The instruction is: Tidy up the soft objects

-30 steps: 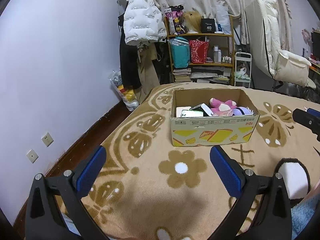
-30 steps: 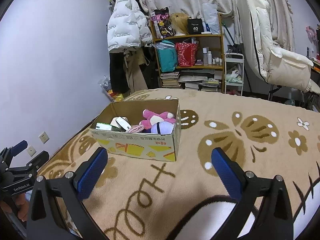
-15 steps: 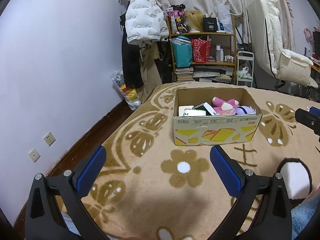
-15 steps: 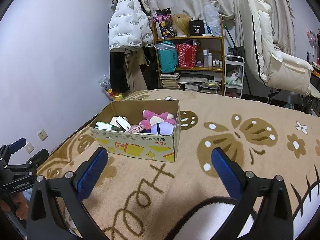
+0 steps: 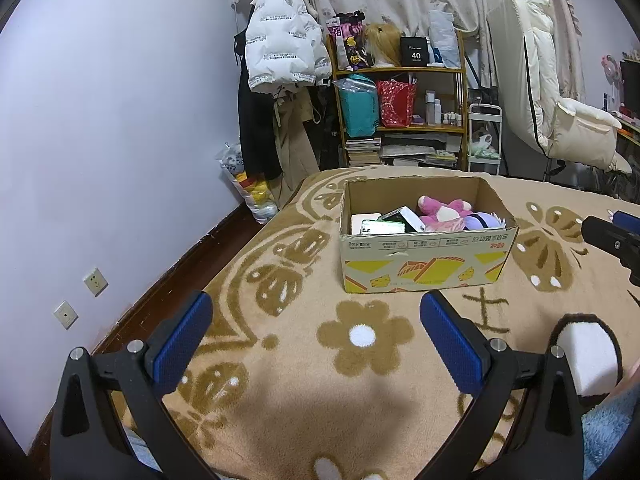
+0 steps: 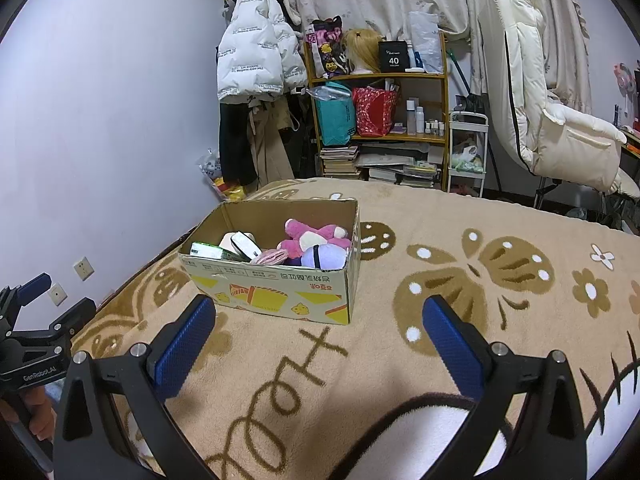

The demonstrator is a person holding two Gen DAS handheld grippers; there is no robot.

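An open cardboard box (image 5: 424, 268) with yellow print stands on the tan patterned blanket (image 5: 360, 360). Inside lie a pink and white plush toy (image 5: 444, 210), a lavender plush (image 5: 482, 222), and small white and green packets (image 5: 384, 224). The box also shows in the right wrist view (image 6: 280, 292), with the pink plush (image 6: 316, 236) and lavender plush (image 6: 324, 256). My left gripper (image 5: 316, 344) is open and empty, well short of the box. My right gripper (image 6: 320, 344) is open and empty, in front of the box.
A wooden shelf (image 5: 400, 100) with bags, books and bottles stands at the back beside a white puffer jacket (image 5: 280, 52). A cream padded chair (image 6: 560, 120) is at the right. The purple wall (image 5: 100, 120) and dark floor edge run along the left.
Both views have shifted slightly, with the box sitting a little to the right and lower in frame. Both grippers stay open and empty.
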